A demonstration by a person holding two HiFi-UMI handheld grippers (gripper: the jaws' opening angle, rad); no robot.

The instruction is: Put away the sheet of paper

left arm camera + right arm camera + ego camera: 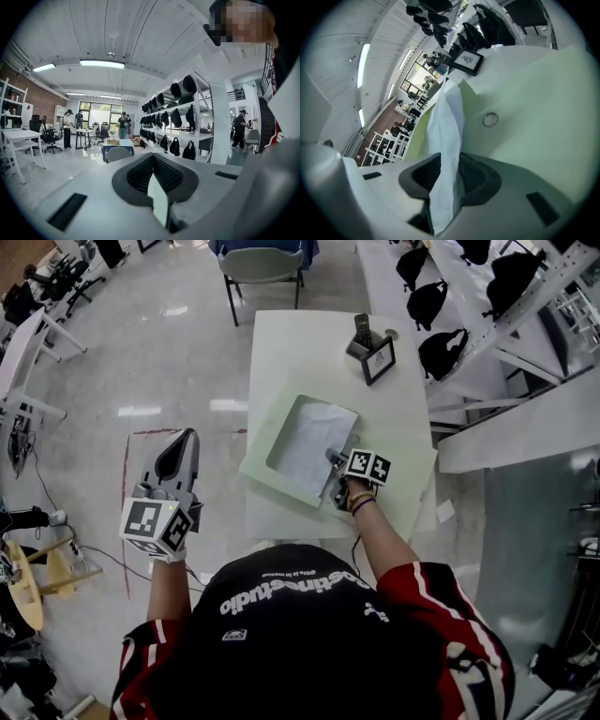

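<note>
A white sheet of paper (314, 442) lies in a light green folder (272, 474) on the white table (309, 343). My right gripper (335, 461) is at the sheet's near right edge. In the right gripper view the paper (447, 126) runs up between the jaws of the right gripper (449, 161). The ribbed pads stand slightly off it on both sides, so the gripper is open. The green folder flap (543, 103) with a round snap (490, 120) fills the right. My left gripper (186, 439) hangs over the floor left of the table, jaws together and empty (152, 161).
At the table's far end stand a small framed sign (379, 360) and a dark holder (361, 334). A chair (262, 263) is behind the table. White shelving with black bags (441, 348) runs along the right. Red tape (127, 512) marks the floor on the left.
</note>
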